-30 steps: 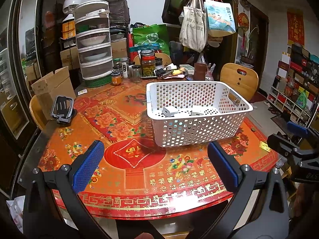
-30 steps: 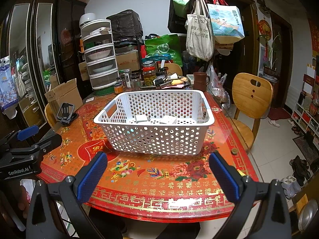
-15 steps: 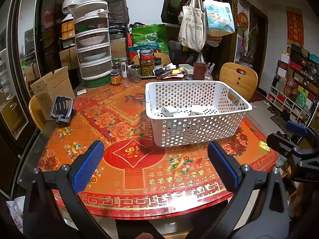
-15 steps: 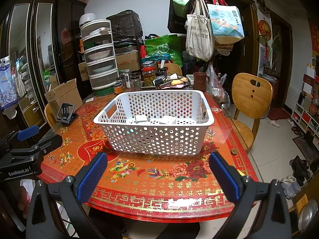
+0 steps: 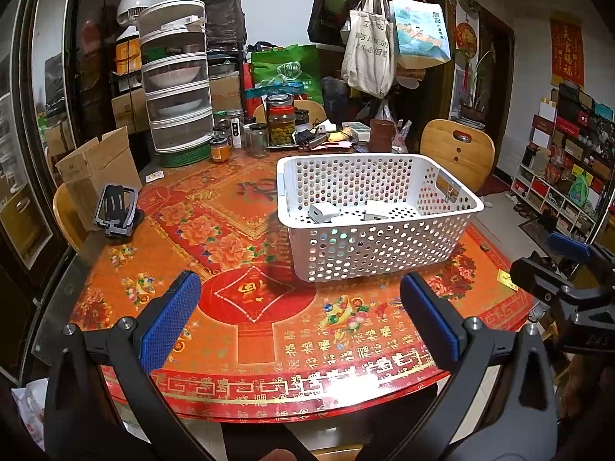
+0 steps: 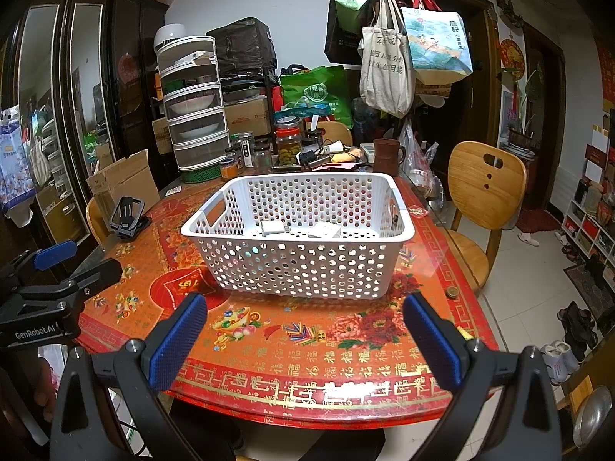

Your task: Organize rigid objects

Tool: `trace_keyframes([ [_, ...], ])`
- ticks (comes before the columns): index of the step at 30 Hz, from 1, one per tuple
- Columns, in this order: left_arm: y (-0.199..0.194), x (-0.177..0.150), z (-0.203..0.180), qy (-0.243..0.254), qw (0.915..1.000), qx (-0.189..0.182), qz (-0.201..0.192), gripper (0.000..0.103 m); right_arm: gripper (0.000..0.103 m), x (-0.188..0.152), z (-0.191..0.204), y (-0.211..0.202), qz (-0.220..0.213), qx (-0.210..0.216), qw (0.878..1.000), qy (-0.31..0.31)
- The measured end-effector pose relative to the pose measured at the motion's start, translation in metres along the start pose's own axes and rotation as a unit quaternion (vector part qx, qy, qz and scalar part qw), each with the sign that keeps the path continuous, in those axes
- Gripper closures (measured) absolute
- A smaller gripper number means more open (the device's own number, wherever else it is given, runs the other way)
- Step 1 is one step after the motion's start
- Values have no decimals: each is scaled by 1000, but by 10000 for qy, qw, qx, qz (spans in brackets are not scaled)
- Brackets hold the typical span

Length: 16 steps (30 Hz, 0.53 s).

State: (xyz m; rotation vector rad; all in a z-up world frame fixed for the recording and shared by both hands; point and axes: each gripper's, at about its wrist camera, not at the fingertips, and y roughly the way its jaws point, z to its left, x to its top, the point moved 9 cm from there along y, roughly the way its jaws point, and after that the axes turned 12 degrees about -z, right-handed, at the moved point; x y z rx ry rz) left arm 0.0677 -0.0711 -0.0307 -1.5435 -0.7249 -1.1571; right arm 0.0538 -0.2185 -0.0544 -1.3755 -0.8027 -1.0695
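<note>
A white perforated basket (image 5: 384, 246) stands on the red patterned round table (image 5: 246, 345); it also shows in the right wrist view (image 6: 300, 269). Two small white charger blocks lie inside, one (image 5: 323, 212) on the left and one (image 5: 376, 211) beside it; they show in the right wrist view as well (image 6: 272, 227) (image 6: 324, 229). My left gripper (image 5: 300, 320) is open and empty over the table's near edge. My right gripper (image 6: 305, 336) is open and empty, short of the basket.
A black folding stand (image 5: 117, 211) lies at the table's left edge beside an open cardboard box (image 5: 96, 169). Jars (image 5: 280, 119), a stacked food container (image 5: 175, 84) and a brown mug (image 5: 381, 135) crowd the far side. Wooden chairs (image 6: 480, 192) stand around.
</note>
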Motion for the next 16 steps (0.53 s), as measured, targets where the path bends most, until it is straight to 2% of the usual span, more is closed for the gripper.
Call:
trace_keyframes([
  [16,0,4,1,45,9999,34,-84,1,2,-6,-1,0,22,24,10000,-21],
])
